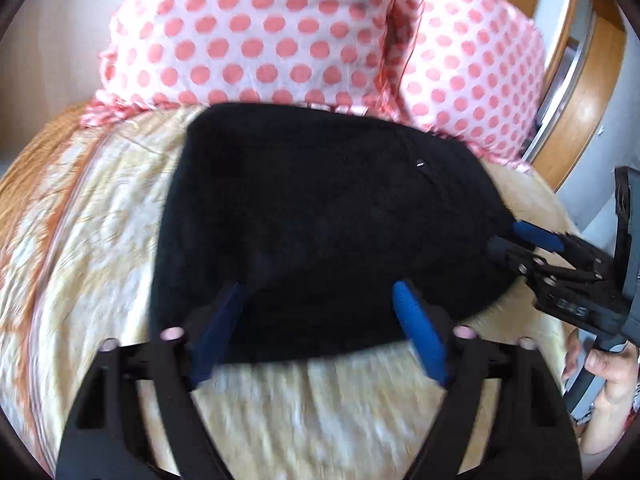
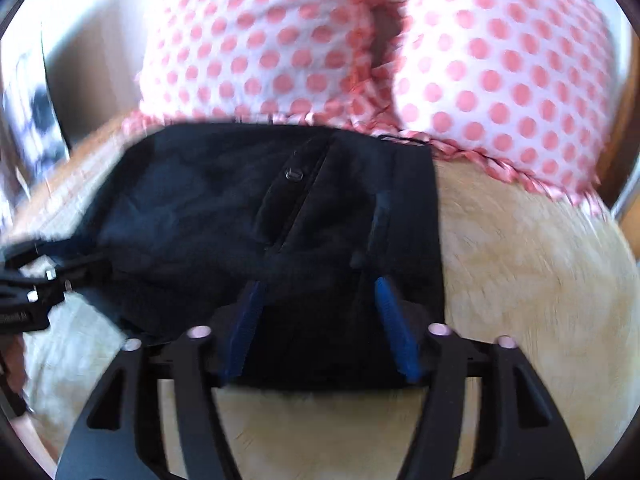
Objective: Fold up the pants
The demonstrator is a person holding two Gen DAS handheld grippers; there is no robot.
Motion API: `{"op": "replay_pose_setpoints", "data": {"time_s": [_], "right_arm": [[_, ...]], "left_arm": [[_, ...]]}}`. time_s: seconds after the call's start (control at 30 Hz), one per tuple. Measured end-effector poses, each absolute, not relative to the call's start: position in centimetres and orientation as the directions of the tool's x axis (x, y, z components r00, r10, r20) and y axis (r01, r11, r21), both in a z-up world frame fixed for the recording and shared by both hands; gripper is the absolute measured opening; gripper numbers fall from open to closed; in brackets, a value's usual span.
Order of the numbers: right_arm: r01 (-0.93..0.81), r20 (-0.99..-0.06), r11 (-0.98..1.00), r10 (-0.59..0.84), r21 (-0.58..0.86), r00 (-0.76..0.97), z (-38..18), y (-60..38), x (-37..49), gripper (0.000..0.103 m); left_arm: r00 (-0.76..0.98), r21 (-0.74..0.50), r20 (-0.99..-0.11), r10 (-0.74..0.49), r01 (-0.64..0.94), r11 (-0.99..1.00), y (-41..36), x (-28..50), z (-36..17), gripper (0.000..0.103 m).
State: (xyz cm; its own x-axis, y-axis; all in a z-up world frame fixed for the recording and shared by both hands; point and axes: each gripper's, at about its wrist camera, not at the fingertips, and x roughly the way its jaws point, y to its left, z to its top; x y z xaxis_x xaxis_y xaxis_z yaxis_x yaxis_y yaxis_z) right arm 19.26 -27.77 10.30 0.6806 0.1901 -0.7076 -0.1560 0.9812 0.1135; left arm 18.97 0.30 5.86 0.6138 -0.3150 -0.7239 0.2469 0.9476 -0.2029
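Note:
Black pants (image 1: pixel 320 216) lie folded into a compact bundle on the bed, just below the pillows. In the right wrist view the pants (image 2: pixel 248 216) show a button and fly seam. My left gripper (image 1: pixel 316 292) is open, its blue pads over the bundle's near edge. My right gripper (image 2: pixel 318 284) is open too, its pads over the near right part of the pants. In the left wrist view the right gripper (image 1: pixel 520 240) sits at the bundle's right edge. The left gripper (image 2: pixel 44 276) shows at the far left of the right wrist view.
Two white pillows with pink dots (image 1: pixel 280 40) stand against the head of the bed, touching the pants' far edge. A cream and orange patterned bedsheet (image 1: pixel 80 240) covers the bed. A wooden frame (image 1: pixel 580 72) rises at the right.

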Motion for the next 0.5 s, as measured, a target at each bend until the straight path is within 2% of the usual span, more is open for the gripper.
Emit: {"op": "replay_pose_setpoints", "data": {"time_s": [0.03,0.07,0.2,0.5], "right_arm": [[-0.146,-0.684,0.978,0.207,0.147,0.699,10.6,-28.1,17.9,0.102],[-0.134,-0.674,0.978,0.209,0.162,0.708,10.7,-28.2,16.9,0.102],[-0.105,-0.684,0.976,0.208,0.189,0.700,9.4,-27.8,12.9,0.102],[-0.044,-0.718,0.987,0.143,0.155,0.682,7.6,-25.9,11.2,0.102]], "left_arm": [[0.640,-0.184,-0.708,-0.298,0.241,0.953,0.7,17.5,6.2,0.099],[0.658,-0.165,-0.699,-0.282,0.235,0.958,1.0,16.3,6.3,0.100],[0.680,-0.089,-0.708,-0.192,0.183,0.979,2.6,12.2,5.3,0.101],[0.688,-0.079,-0.711,-0.145,0.126,0.989,3.3,8.7,3.2,0.101]]}}
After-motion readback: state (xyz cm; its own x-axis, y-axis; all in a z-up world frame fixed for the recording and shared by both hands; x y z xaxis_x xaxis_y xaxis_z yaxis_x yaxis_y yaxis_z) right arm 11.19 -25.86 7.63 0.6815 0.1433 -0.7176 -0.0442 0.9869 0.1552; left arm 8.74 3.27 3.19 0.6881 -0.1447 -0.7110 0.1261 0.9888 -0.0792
